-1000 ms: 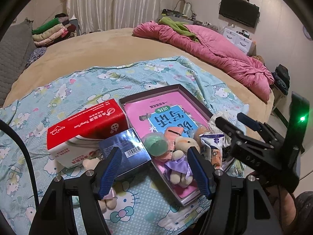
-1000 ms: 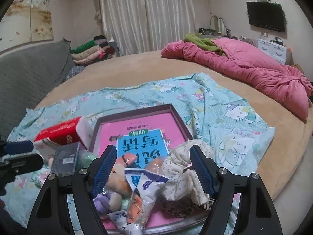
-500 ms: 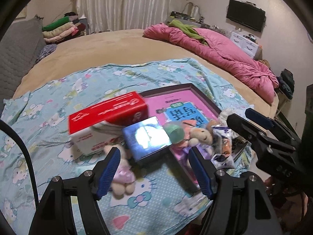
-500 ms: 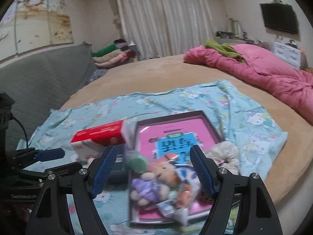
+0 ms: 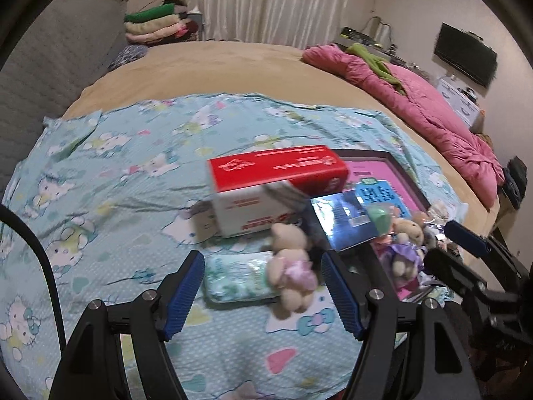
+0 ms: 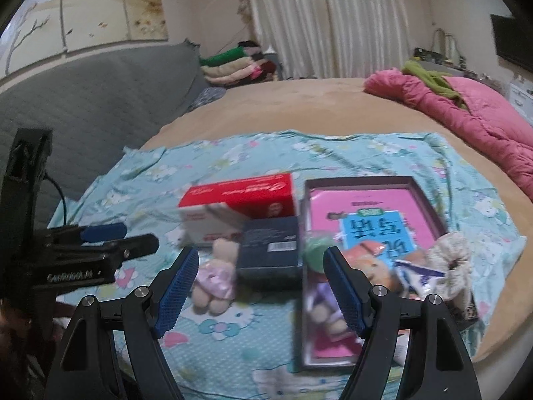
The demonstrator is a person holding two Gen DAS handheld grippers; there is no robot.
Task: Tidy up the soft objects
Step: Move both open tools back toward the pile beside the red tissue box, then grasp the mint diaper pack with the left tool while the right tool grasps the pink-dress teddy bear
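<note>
My right gripper (image 6: 260, 283) hangs with jaws apart and nothing between the pads, above the blue cartoon sheet (image 6: 349, 153). At twelve o'clock lies a dark box (image 6: 269, 250), at eleven a pink-dressed bear (image 6: 216, 276), at two the tray (image 6: 359, 180) of soft toys. My left gripper (image 6: 110, 243) shows at nine.

Both grippers: black frames, blue ribbed fingers (image 5: 186, 291), silver screws, black cable (image 5: 40, 253).

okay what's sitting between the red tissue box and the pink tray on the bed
A dark blue box lies between the red tissue box and the pink tray, toward their near ends. The right wrist view shows it best.
</note>
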